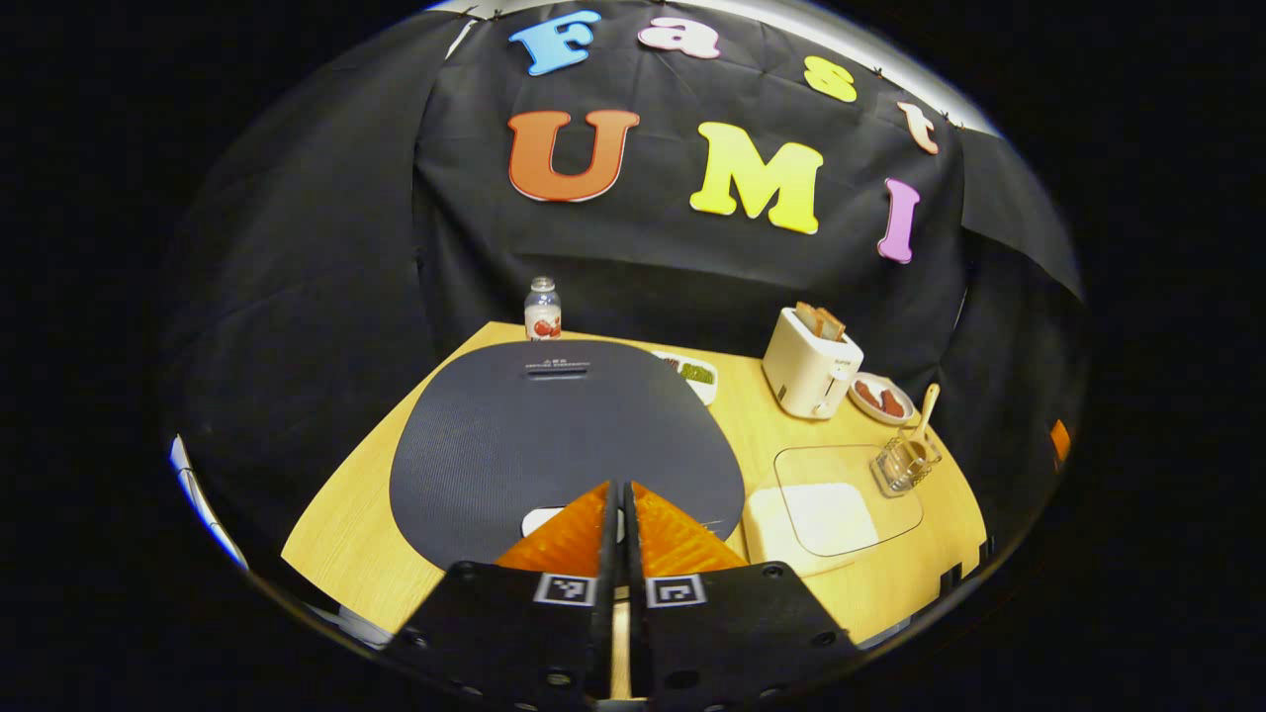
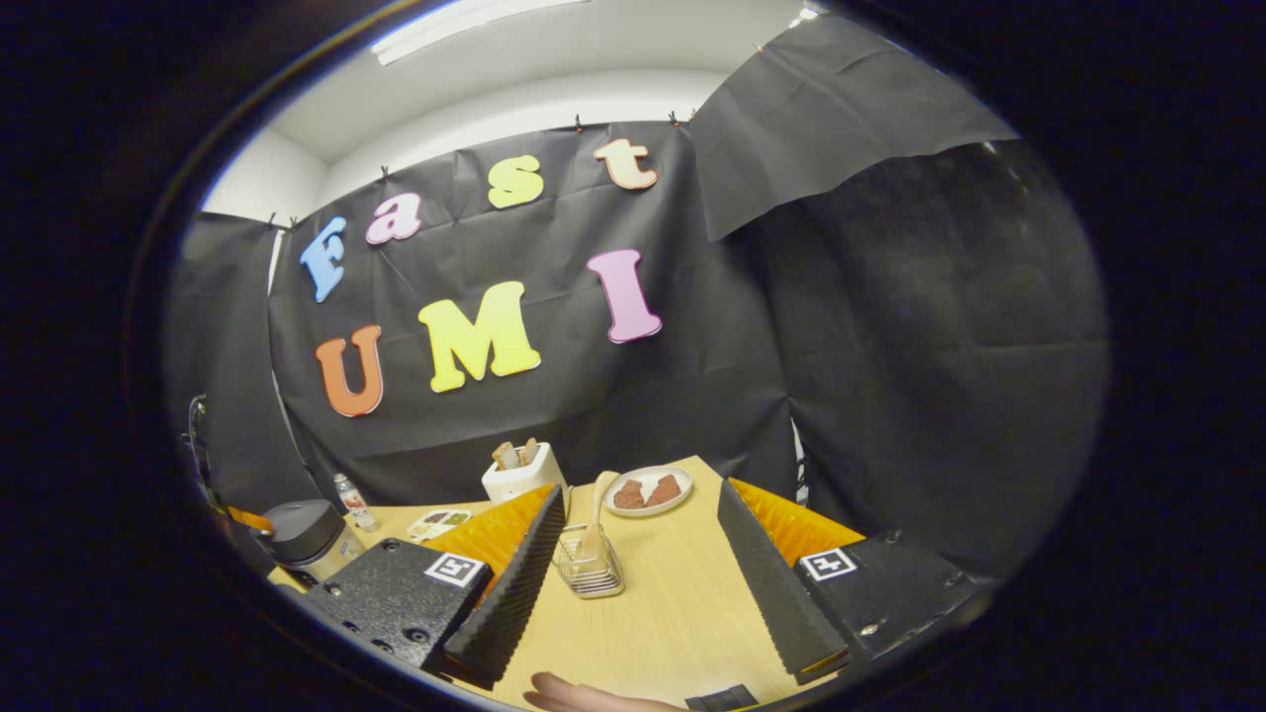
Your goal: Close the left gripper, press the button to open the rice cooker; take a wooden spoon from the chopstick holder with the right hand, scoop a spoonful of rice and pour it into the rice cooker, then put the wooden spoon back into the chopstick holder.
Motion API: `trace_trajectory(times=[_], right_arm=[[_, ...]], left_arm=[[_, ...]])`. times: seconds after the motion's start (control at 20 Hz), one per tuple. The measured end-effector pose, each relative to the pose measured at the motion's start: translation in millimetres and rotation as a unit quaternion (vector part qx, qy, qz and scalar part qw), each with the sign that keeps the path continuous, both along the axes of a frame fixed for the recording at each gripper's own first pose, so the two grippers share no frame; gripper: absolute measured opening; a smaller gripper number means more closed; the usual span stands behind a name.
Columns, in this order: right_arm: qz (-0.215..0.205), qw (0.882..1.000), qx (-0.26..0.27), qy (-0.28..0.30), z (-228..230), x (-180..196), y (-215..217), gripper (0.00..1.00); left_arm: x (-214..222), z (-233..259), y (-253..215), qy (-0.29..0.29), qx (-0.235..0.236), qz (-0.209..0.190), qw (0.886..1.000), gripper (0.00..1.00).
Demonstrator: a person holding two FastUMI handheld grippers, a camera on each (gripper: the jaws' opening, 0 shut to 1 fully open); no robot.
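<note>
Left gripper [image 1: 620,494] closed above rice cooker [image 1: 564,445], perhaps touching

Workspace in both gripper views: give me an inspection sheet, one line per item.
Surface: light wooden table.
Job's things: dark grey rice cooker, lid down; wooden spoon upright in wire chopstick holder; white rice under clear-lidded box.
Clutter: cream toaster with bread, white plate of reddish food, small plastic bottle, white tray of green food.
Grippers: left gripper shut, over cooker's front; right gripper open, holder between its fingers, untouched.
Cables: nothing seen.
Surroundings: black cloth wall; a fingertip at bottom edge.
</note>
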State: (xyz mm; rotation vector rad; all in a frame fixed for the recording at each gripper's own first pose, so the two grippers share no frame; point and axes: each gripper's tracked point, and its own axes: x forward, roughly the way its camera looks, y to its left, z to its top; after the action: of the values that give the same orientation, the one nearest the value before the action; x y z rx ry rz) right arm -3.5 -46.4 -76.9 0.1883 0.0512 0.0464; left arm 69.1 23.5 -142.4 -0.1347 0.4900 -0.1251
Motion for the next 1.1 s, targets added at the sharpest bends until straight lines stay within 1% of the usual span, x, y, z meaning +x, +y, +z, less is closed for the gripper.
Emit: trace_trajectory(times=[0.1, 0.15, 0.2, 0.25, 0.3, 0.35, 0.4, 0.45, 0.55, 0.75, 0.8, 0.85, 0.9, 0.95, 1.0, 1.05, 1.1], right_arm=[[0.007, 1.000, -0.001, 0.012, -5.4, -0.2, 1.9, 0.95], [0.009, 1.000, -0.003, 0.015, -7.2, 0.0, 2.6, 1.00], [0.008, 1.000, -0.004, 0.017, -8.1, 0.4, 0.5, 0.95], [0.004, 1.000, -0.006, 0.019, -10.2, 2.8, -1.2, 1.00], [-0.001, 1.000, -0.008, 0.021, -12.2, 4.8, -2.9, 0.95], [-0.005, 1.000, -0.007, 0.025, -16.6, 7.3, -5.0, 1.00], [-0.009, 0.999, -0.001, 0.034, -20.8, 9.8, -5.0, 1.00], [-0.005, 0.999, 0.005, 0.043, -26.1, 12.1, -1.4, 1.00], [0.009, 0.998, 0.009, 0.056, -33.6, 17.7, 6.7, 1.00], [0.006, 0.998, -0.009, 0.062, -40.0, 39.7, 6.6, 1.00], [0.005, 0.998, -0.007, 0.067, -43.0, 48.2, 8.0, 0.95], [0.010, 0.997, -0.006, 0.074, -46.5, 56.9, 11.9, 1.00], [0.017, 0.996, -0.009, 0.083, -51.8, 65.9, 17.0, 1.00], [0.026, 0.995, -0.012, 0.092, -58.7, 75.3, 21.3, 1.00], [0.031, 0.995, -0.014, 0.095, -61.6, 86.2, 24.1, 1.00], [0.032, 0.995, -0.018, 0.098, -63.3, 98.6, 24.4, 0.96], [0.031, 0.994, -0.023, 0.098, -66.3, 111.0, 23.9, 0.96]], left_arm=[[1.2, 20.8, 0.5, -0.039, 0.007, 0.017, 0.999, 0.53], [2.4, 31.3, 7.0, -0.059, 0.020, 0.030, 0.998, 0.80], [-1.8, 46.5, 15.7, -0.081, 0.038, 0.048, 0.995, 0.81], [-11.1, 65.9, 22.6, -0.111, 0.055, 0.064, 0.990, 0.85], [-17.9, 73.6, 21.6, -0.132, 0.059, 0.069, 0.987, 0.86], [-23.1, 79.7, 16.3, -0.144, 0.062, 0.072, 0.985, 0.79], [-30.5, 81.2, 12.5, -0.154, 0.066, 0.070, 0.983, 0.82], [-41.3, 82.9, 13.5, -0.161, 0.070, 0.071, 0.982, 0.96], [-54.1, 87.0, 15.8, -0.174, 0.079, 0.072, 0.979, 0.96], [-72.3, 85.8, 17.9, -0.191, 0.073, 0.080, 0.976, 0.96], [-76.1, 82.5, 16.1, -0.192, 0.070, 0.076, 0.976, 0.96], [-78.2, 78.5, 16.2, -0.192, 0.069, 0.074, 0.976, 0.96], [-79.0, 73.6, 17.0, -0.190, 0.069, 0.073, 0.977, 1.00], [-79.6, 67.3, 19.0, -0.183, 0.070, 0.073, 0.978, 0.96], [-81.1, 60.7, 21.8, -0.176, 0.072, 0.074, 0.979, 0.96], [-80.8, 56.5, 24.8, -0.170, 0.076, 0.074, 0.980, 0.96], [-82.9, 53.2, 29.4, -0.164, 0.081, 0.078, 0.980, 0.96]])
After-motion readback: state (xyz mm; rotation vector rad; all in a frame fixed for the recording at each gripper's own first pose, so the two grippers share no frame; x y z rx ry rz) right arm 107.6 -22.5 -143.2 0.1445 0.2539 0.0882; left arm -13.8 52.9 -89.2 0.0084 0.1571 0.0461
